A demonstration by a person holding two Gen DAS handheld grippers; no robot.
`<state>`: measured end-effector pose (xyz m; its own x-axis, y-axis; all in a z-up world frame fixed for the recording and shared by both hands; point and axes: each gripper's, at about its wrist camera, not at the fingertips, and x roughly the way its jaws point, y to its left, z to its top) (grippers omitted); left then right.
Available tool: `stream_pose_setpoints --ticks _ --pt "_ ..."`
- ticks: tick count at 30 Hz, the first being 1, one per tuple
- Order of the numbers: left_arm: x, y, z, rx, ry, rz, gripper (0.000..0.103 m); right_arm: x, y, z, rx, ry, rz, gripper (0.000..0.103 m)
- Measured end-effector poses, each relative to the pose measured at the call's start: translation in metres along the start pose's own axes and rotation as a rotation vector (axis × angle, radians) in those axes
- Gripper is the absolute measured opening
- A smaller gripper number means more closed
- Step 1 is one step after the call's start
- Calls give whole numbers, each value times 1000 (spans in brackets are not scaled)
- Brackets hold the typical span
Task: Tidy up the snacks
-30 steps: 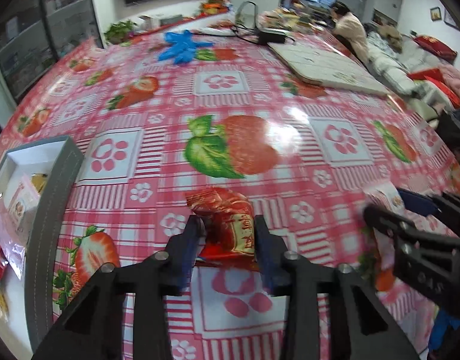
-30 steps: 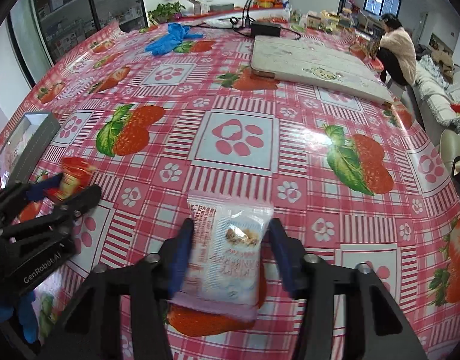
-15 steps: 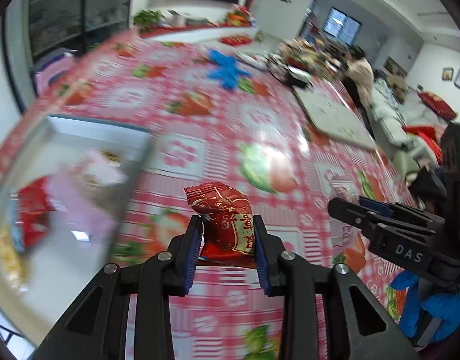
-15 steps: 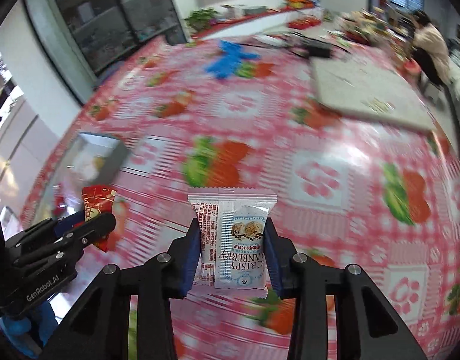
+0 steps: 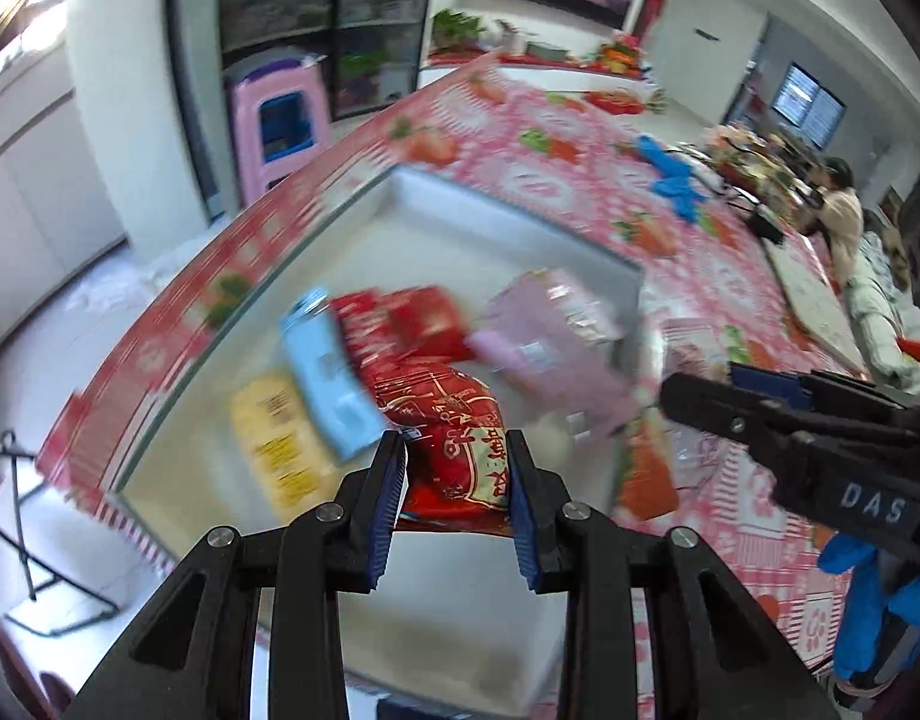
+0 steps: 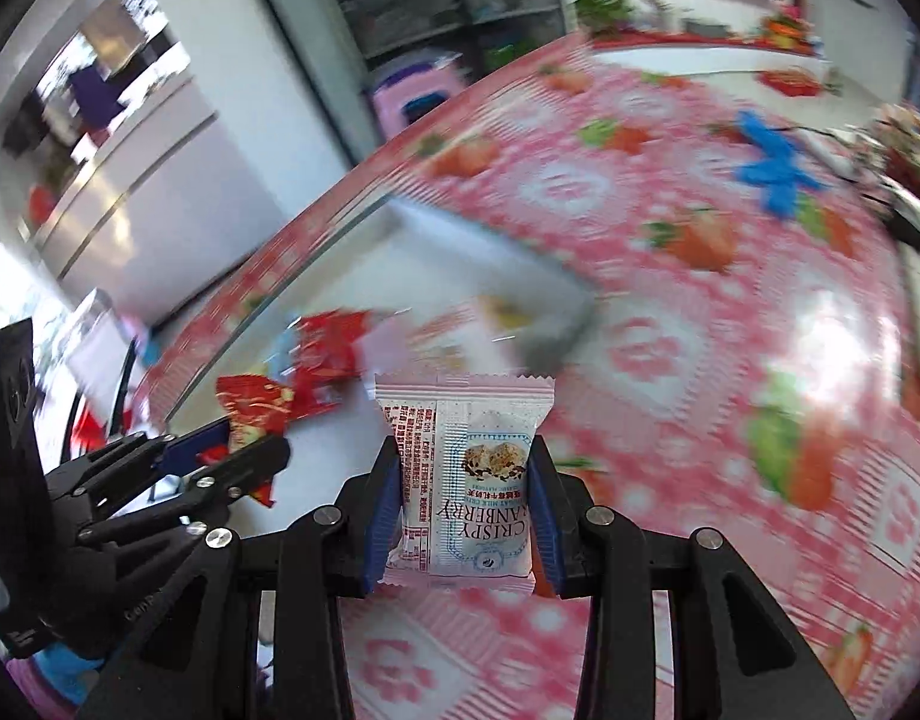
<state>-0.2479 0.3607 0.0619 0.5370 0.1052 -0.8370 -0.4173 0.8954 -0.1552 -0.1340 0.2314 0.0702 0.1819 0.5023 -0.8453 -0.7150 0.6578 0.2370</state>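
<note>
Here the left gripper [image 5: 457,474] is closed on a red snack packet [image 5: 460,444] with gold lettering, its blue-lined fingers [image 5: 390,495] pressing the wrapper from both sides. The packet hangs over the interior of a grey-rimmed white tray [image 5: 508,210] that sits near the edge of a table covered by a pink strawberry-print tablecloth [image 5: 580,180]. Inside the tray, blurred by motion, lie a yellow packet [image 5: 280,450], a light blue packet [image 5: 331,381], more red packets [image 5: 412,321] and a pale pink packet [image 5: 550,336]; the blue one lies just beside the yellow one and touches the red ones.

The right gripper [image 6: 463,510] is likewise clamped on a snack: a white cranberry crisp packet [image 6: 466,468], held upright between its fingers [image 6: 383,510], printed side toward the camera and lettering running sideways. It hangs above the tablecloth [image 6: 700,330] just beside the tray's near corner [image 6: 556,336], not over the tray's floor as far as the blur allows. From the left wrist view, the right gripper [image 5: 676,387] shows at the right, beside the tray's right rim; from the right wrist view, the left gripper [image 6: 244,450] with its red packet [image 6: 253,408] shows at the left, over the tray.

Farther along the table lies a blue glove [image 5: 670,177], well apart from the tray. A pink plastic stool [image 5: 280,120] stands on the floor beyond the table's edge.
</note>
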Motion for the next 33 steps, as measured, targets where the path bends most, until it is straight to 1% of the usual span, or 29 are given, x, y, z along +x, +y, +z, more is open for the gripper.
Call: stream_pose_setpoints --ticks 4,6,12,14,15,16,17,18,19,20,21,22,23,24,26,28,29,31,33 --pt "9 20 -6 -36 27 23 36 35 28 7 -54 66 10 41" --pt "16 26 -7 -56 40 27 36 54 34 16 -66 90 -6 41" --pt "27 35 1 -83 50 36 36 75 44 44 -91 97 -45 41" --pt "27 35 2 -80 45 42 36 73 47 46 -99 110 -41 41" --pt "27 35 1 -78 41 44 38 72 51 44 -112 117 -32 41" --pt "27 35 1 -73 38 44 41 70 55 40 -130 128 -28 41" --pt "26 33 -1 -67 32 44 53 70 59 38 -146 140 -31 41" --pt "25 32 -2 -68 27 51 72 71 62 34 -165 152 -37 42" --pt "23 32 -3 -69 19 60 80 71 65 29 -188 165 -48 43" --pt "21 31 -6 -64 4 82 84 71 67 27 -200 170 -57 45" --pt "19 29 -8 -53 -6 94 84 69 68 24 -205 169 -66 53" --pt "18 28 -10 -46 0 98 84 67 67 22 -202 170 -73 74" --pt "19 27 -11 -40 15 104 85 65 67 21 -201 167 -90 84" --pt "21 27 -11 -36 24 100 86 61 67 20 -209 151 -122 90" --pt "21 26 -14 -28 37 97 87 53 67 19 -230 128 -146 90" --pt "21 24 -16 -21 42 116 93 46 67 16 -238 123 -154 90" --pt "20 23 -17 -21 39 124 93 43 66 15 -242 121 -163 90" --pt "17 22 -18 -23 34 141 94 39 67 11 -252 116 -184 103" --pt "14 20 -20 -19 26 173 94 34 67 9 -267 101 -201 103"
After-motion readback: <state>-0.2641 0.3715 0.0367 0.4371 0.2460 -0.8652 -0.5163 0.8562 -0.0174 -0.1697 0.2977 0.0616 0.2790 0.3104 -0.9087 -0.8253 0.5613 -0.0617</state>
